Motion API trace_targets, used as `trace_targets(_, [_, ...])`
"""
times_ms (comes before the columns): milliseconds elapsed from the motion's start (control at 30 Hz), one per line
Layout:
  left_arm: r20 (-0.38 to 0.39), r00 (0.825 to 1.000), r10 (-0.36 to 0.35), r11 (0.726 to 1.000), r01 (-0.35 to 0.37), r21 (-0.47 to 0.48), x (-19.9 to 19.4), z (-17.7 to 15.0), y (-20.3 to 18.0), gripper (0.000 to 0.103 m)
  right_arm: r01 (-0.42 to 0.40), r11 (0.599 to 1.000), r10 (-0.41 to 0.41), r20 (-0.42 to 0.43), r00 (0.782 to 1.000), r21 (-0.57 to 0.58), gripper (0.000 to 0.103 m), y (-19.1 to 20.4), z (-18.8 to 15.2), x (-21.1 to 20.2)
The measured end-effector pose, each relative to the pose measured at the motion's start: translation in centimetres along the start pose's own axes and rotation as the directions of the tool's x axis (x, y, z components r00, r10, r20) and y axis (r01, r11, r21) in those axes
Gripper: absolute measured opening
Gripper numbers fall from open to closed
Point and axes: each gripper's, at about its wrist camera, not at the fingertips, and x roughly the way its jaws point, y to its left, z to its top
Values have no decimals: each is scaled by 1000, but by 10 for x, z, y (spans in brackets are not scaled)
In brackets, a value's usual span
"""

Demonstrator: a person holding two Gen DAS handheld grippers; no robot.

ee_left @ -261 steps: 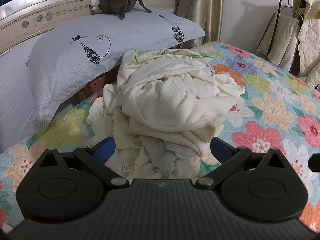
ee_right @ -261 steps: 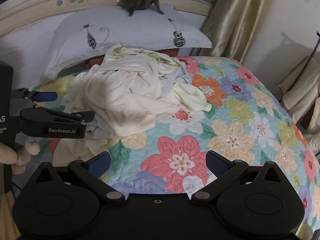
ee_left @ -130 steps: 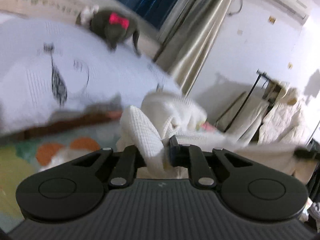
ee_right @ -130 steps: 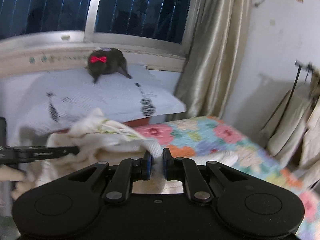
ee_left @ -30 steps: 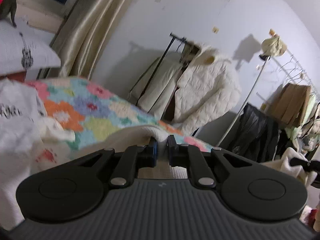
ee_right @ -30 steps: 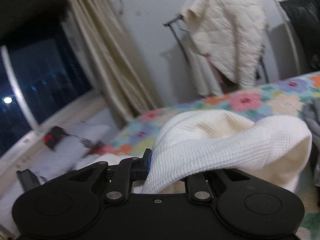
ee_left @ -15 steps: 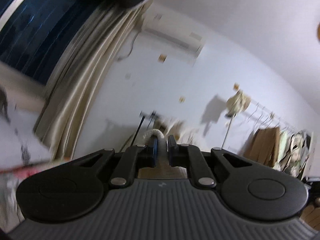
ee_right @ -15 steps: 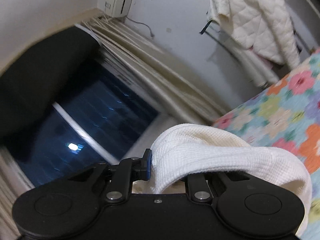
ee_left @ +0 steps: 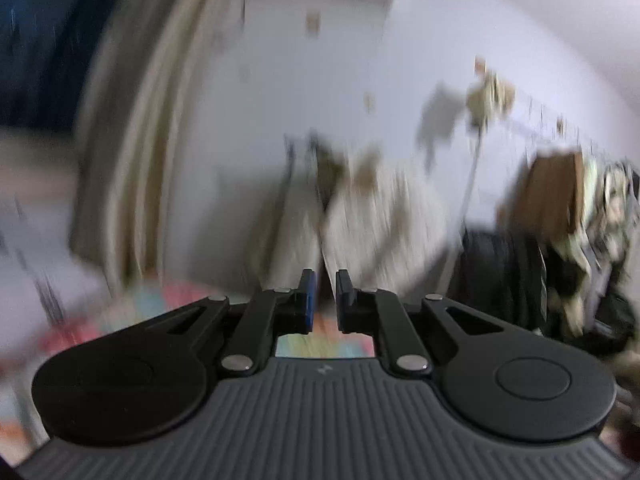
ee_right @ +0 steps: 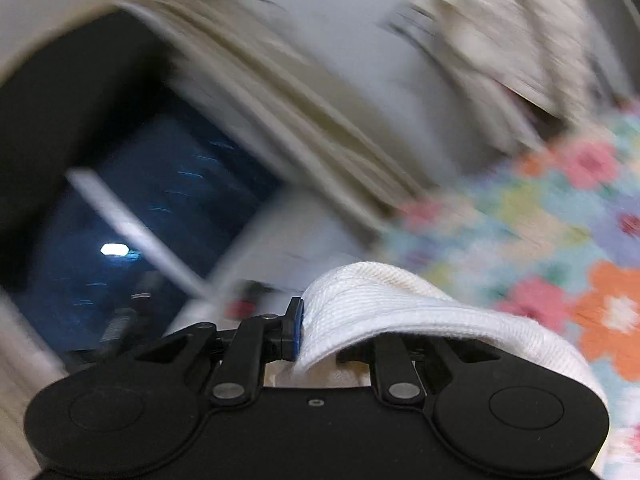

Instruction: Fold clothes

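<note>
While blur smears both views, the floral quilt fills the right side, with pale curtains beside a dark window. A cream waffle-knit garment drapes over the right gripper, clenched on it. The left gripper is nearly closed, nothing visible between its fingers.

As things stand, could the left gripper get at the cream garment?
Probably not at once: the left gripper is nearly shut and empty, facing the wall; the garment sits clamped in the right gripper.
</note>
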Motion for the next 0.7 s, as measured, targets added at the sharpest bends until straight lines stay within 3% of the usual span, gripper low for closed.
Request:
trace_targets(67, [-142, 990, -25, 1000, 22, -22, 20, -42, -5, 22, 91, 994, -88, -53, 995, 67, 17, -44, 4, 37])
trace_targets(100, [-220, 975, -34, 999, 29, -24, 28, -65, -9, 27, 129, 988, -123, -76, 990, 83, 17, -62, 5, 51])
trace_targets(133, [-297, 953, -51, 999, 44, -29, 36, -88, -14, 34, 168, 981, -161, -85, 983, 97, 17, -80, 5, 62])
trace_targets(200, [-425, 900, -99, 995, 90, -42, 50, -130, -26, 34, 204, 974, -195, -90, 977, 98, 17, -103, 7, 71])
trace_targets(233, [-464, 878, -119, 993, 108, -51, 55, -146, -31, 34, 214, 972, -206, -85, 975, 98, 17, -112, 9, 75])
trace_targets(300, [-506, 849, -151, 989, 129, -78, 62, -169, -41, 34, 216, 971, -209, -68, 976, 107, 17, -123, 17, 81])
trace_targets(400, [-512, 831, -218, 976, 186, -115, 72, -187, -63, 42, 195, 978, -192, -47, 980, 74, 17, -126, 28, 88])
trace_targets(433, [-503, 833, -231, 973, 206, -106, 76, -190, -73, 52, 204, 978, -201, -52, 978, 49, 17, -123, 30, 90])
trace_targets(467, [-505, 834, -225, 974, 210, -87, 80, -195, -82, 59, 212, 977, -211, -62, 976, 22, 17, -119, 31, 92])
trace_targets(533, [-546, 816, -190, 978, 204, -36, 90, -210, -99, 68, 243, 969, -245, -79, 966, -33, 18, -116, 33, 101])
trace_targets(600, [-584, 797, -154, 981, 195, 8, 101, -226, -111, 72, 257, 961, -269, -126, 955, -106, 27, -121, 33, 115])
trace_targets(633, [-589, 797, -135, 982, 186, 26, 104, -233, -114, 74, 273, 953, -291, -149, 945, -133, 38, -126, 32, 121])
trace_targets(700, [-592, 799, -107, 983, 174, 58, 109, -243, -116, 75, 302, 944, -323, -183, 928, -136, 51, -138, 29, 127])
